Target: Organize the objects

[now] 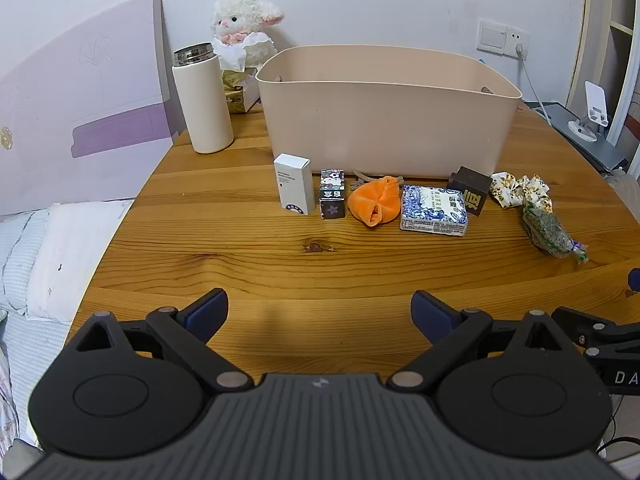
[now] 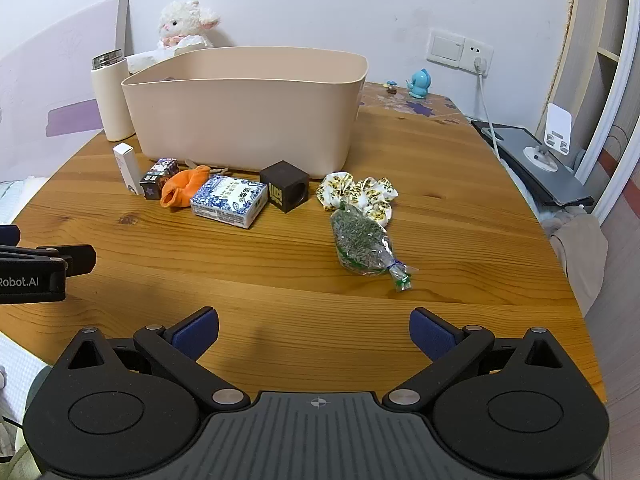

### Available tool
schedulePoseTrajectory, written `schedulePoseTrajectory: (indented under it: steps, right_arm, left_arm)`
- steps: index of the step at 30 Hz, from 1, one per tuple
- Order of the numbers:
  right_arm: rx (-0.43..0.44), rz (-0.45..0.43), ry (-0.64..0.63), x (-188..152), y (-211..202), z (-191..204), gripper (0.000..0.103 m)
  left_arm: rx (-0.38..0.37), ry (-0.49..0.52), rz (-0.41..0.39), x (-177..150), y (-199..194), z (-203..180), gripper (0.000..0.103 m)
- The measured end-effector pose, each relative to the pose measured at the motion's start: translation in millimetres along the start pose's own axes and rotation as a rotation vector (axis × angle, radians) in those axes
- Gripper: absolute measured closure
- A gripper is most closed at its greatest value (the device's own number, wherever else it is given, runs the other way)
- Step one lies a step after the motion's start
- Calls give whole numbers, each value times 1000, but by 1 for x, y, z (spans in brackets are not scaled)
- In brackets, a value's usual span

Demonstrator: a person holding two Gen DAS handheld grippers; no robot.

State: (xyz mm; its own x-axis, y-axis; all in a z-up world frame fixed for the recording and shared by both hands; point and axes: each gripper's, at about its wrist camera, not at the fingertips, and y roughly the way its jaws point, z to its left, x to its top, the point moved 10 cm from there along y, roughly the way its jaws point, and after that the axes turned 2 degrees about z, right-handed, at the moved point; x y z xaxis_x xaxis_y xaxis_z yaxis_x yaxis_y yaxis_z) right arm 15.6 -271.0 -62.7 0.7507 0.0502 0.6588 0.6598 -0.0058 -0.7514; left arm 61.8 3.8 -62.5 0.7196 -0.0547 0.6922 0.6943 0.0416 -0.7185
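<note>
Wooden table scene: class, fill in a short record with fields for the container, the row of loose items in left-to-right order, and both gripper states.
container: beige plastic bin, behind the row
row: white upright carton; cartoon-printed small box; orange fabric pouch; blue-and-white patterned box; dark brown cube; floral fabric scrunchie; clear bag of dried herbs
left hand-held gripper: open, empty
right hand-held gripper: open, empty

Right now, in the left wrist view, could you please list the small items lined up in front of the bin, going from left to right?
white box → cartoon-print box → orange pouch → blue-and-white box → dark brown cube → floral scrunchie → bag of dried herbs
</note>
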Motion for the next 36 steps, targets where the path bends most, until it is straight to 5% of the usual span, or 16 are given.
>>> schedulePoseTrajectory:
  steps: [36]
  right_arm:
    - [-9, -6, -5, 2, 0, -1, 0]
  left_arm:
    - [-7, 8, -2, 1, 0, -2, 5]
